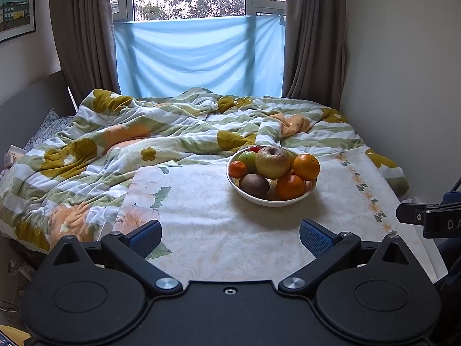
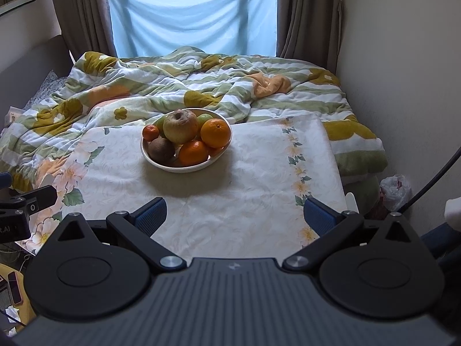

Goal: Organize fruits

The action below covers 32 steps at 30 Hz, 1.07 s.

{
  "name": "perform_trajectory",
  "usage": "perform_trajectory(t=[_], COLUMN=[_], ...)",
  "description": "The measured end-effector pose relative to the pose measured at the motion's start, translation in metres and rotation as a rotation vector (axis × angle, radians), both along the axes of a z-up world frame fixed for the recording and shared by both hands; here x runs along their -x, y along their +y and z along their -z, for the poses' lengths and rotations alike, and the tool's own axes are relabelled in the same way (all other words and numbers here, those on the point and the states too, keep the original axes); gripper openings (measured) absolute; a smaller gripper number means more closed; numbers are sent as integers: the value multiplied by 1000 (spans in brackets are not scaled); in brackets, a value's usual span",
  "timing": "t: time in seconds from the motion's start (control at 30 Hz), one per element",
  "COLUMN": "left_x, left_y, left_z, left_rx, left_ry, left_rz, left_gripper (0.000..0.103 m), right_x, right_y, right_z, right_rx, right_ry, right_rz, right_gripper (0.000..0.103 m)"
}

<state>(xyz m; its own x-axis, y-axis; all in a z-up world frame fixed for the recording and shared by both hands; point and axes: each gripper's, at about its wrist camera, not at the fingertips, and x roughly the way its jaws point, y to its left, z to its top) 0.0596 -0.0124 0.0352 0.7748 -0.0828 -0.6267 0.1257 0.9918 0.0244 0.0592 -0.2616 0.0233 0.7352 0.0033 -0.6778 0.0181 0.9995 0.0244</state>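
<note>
My left gripper (image 1: 230, 238) and right gripper (image 2: 234, 216) hold their jaws wide, empty, low in frame. The fruit bowl (image 1: 272, 200) sits ahead on the floral cloth (image 2: 245, 173), well apart; a red fruit (image 1: 254, 148), perhaps, behind.

The left tool (image 1: 230, 239) is held level with its two blue-padded fingers (image 1: 147, 238) spread wide apart and nothing between them. The right tool (image 2: 234, 216) matches it, its fingers (image 2: 151, 214) also spread wide and empty. Each shows in the other's view: the right tool's black tip at 3 o'clock, the left tool's at 9 o'clock.
</note>
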Motion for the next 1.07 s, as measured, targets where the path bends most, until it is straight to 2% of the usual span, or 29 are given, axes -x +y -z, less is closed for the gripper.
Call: perform_trajectory(t=[0.47, 0.87, 1.07], left_x=[0, 1, 0], left_y=[0, -2, 4], left_z=[2, 4, 6], left_rx=[2, -49, -16], left_ry=[4, -15, -22], left_rz=[-7, -26, -19], left_gripper=[103, 103, 103], right_x=[-2, -1, -2], right_y=[2, 5, 4], right_z=[3, 4, 4], right_rx=[0, -2, -2], right_ry=[3, 5, 6], right_rz=[0, 0, 0], right_gripper=[103, 103, 103])
